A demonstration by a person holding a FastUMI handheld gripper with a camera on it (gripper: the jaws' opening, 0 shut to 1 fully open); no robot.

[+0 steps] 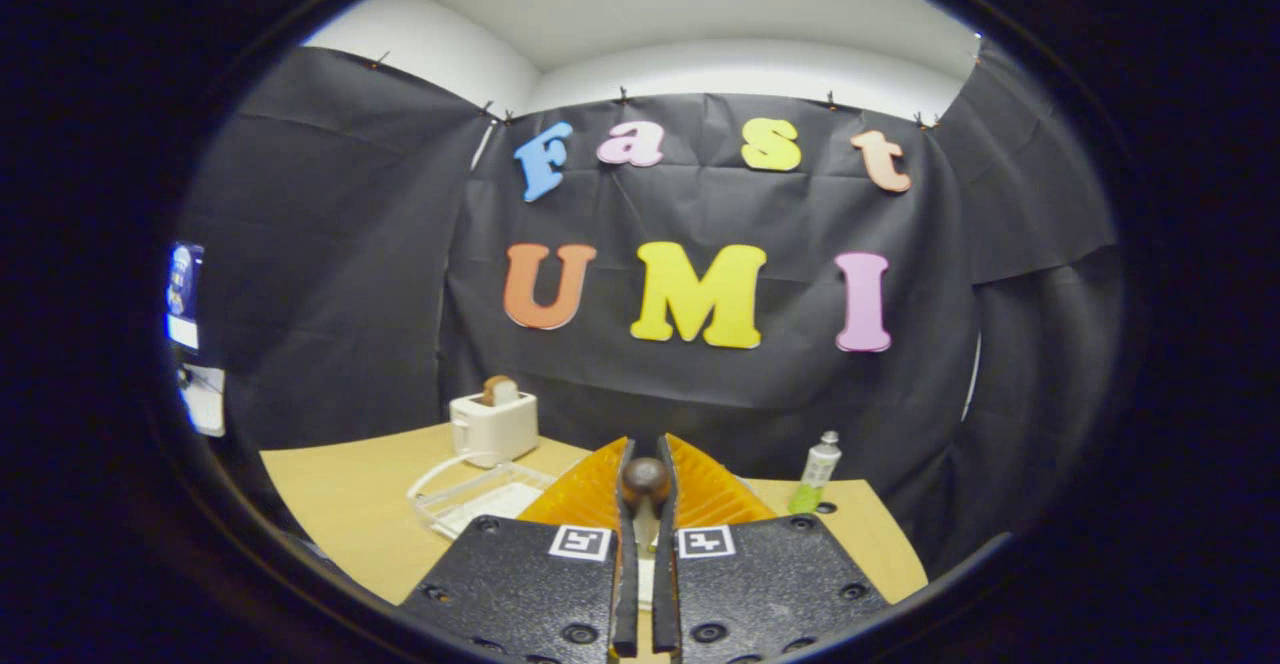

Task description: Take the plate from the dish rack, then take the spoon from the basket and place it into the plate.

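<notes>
Your tongs [645, 464] stood nearly closed, the two ribbed, wedge-shaped fingers [590, 489] leaving only a narrow slot between them. In that slot sat the dark brown, rounded wooden end of a spoon [646, 480], smooth and matte, pinched from both sides by the fingers, with a paler shaft running down toward you between the textured plastic finger mounts. Each mount carried a small square printed marker.

You held the tongs above a light tan, smooth-topped wooden table [350, 504]. Just left of the fingers and a little beyond them lay a clear, rectangular plastic tray [470, 499] with a thin raised rim and a white insert. Farther left and back stood a glossy white boxy toaster [494, 426] with a brown slice of bread [499, 390] standing up from its slot. To the right of the fingers, near the far edge of the table, stood a small, slim bottle [818, 472], pale green below with a grey cap.
</notes>
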